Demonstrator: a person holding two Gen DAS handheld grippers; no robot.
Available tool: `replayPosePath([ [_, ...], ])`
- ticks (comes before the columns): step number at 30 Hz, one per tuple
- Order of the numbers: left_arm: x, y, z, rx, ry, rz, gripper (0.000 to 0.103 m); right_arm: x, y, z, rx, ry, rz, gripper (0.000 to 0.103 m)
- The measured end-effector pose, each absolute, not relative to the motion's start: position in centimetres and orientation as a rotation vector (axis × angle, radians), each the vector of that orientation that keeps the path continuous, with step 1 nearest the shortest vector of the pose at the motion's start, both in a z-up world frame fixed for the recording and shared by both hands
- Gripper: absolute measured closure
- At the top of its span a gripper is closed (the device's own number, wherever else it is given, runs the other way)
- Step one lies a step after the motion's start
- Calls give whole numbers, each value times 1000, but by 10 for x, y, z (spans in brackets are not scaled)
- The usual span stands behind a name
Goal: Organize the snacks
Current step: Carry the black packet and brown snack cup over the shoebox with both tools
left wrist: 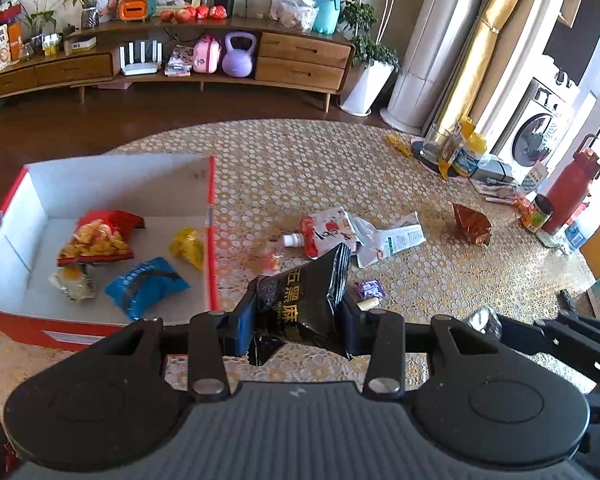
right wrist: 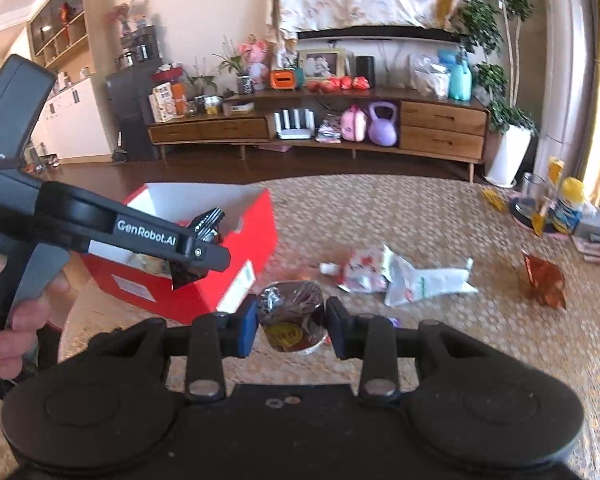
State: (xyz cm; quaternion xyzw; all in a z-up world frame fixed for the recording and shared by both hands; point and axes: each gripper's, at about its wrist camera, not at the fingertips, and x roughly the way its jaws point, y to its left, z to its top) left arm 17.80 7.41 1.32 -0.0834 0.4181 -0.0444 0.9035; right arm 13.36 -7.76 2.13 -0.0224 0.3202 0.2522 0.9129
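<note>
Glossy black crinkled snack packet [left wrist: 304, 300] with gold lettering, clamped in left tool [left wrist: 298, 316]

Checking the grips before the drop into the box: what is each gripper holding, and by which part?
Left gripper: black packet, pinched across its lower half. Right gripper: brown snack cup, held by its sides.
</note>
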Motion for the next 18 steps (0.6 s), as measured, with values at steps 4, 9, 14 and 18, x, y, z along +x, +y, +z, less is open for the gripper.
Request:
replayPosePath([
  [4, 169, 92, 23, -172, 848, -82, 62, 137, -54, 31, -63, 645, 555, 69],
  [9, 161, 120, 29, -179, 835, -46, 62, 142, -21, 39, -89, 632, 592, 69],
  [14, 158, 151, 29, -183, 835, -5, 62, 154, 12, 41, -106, 628, 627, 69],
  [18, 159, 175, 24, -186, 840, 33, 62, 164, 32, 38, -120, 635, 637, 69],
])
